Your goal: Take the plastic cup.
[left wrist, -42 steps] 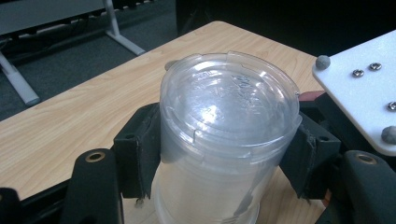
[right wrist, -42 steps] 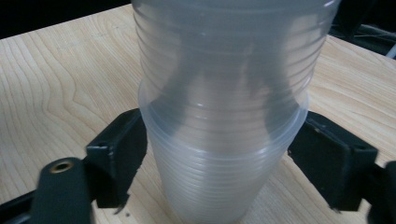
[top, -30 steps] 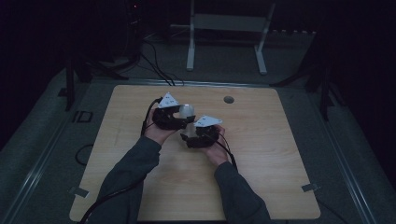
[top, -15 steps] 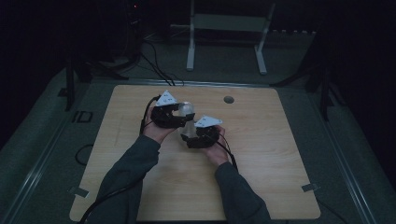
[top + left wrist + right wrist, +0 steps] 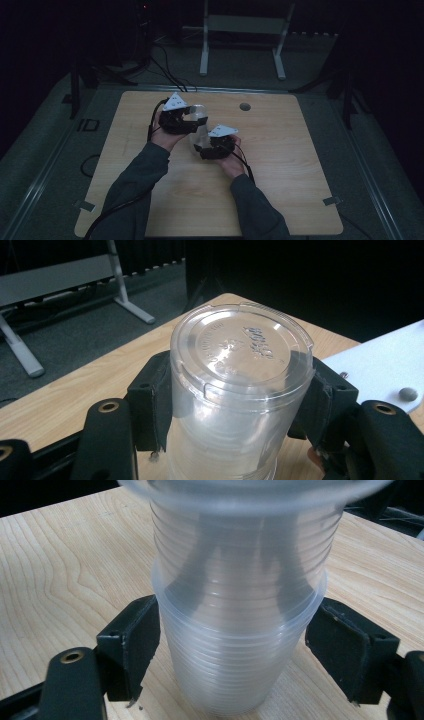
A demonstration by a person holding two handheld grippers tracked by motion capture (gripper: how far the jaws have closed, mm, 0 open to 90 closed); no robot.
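Note:
A nested stack of clear plastic cups (image 5: 199, 127) hangs just above the middle of the wooden table (image 5: 290, 190), held between both grippers. My left gripper (image 5: 194, 117) grips the far end. In the left gripper view an embossed cup base (image 5: 240, 345) faces the camera and both black pads (image 5: 150, 405) press the cup's wall. These jaws have just been closing with the cup between them. My right gripper (image 5: 203, 146) holds the near end. In the right gripper view its pads (image 5: 132, 640) clamp the outer ribbed cups (image 5: 235, 645), and an inner cup sticks out beyond them.
A small round hole (image 5: 244, 106) lies in the tabletop right of the hands. Beyond the far edge stands a white metal frame (image 5: 245, 25) on grey carpet, with black cables (image 5: 165, 70) on the floor. The right gripper's white plate (image 5: 380, 365) shows beside the cup.
Both hands keep nearly the same place with the cups between them. The left gripper has shifted slightly toward the far left.

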